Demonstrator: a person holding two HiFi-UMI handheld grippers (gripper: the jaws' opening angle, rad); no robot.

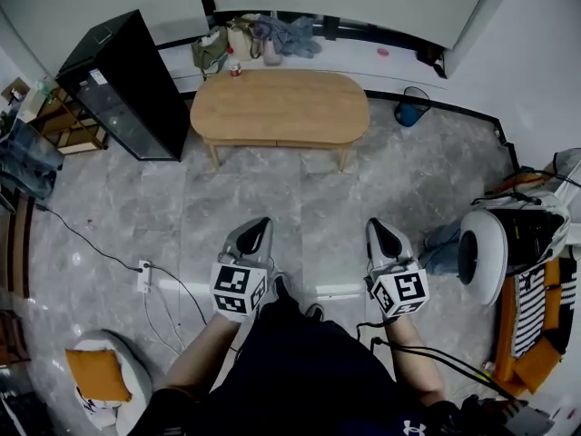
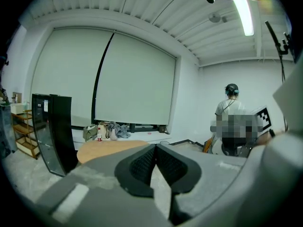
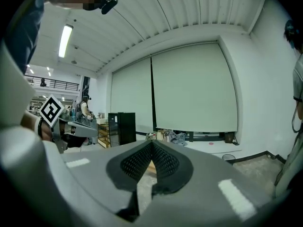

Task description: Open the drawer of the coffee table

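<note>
While pointed up-frame over the grey floor (image 1: 272,198), shut tight on both sides, with nothing between the jaws: left gripper (image 1: 258,233) at lower centre-left of the head view, right gripper (image 1: 380,231) at lower centre-right, level with each other. Held well apart from the table (image 1: 280,107), an oval of pale wood at upper centre, standing on 4 legs before the window ledge (image 1: 363,57). Cannot pick out the drawer along the table's near edge from here. Flanked by a black cabinet (image 1: 127,84) at upper left and a blue bin (image 1: 410,110) at upper right. Backed by bags (image 1: 231,42) heaped on the ledge. Seen again in the left gripper view, just above the closed jaws, left of centre.
</note>
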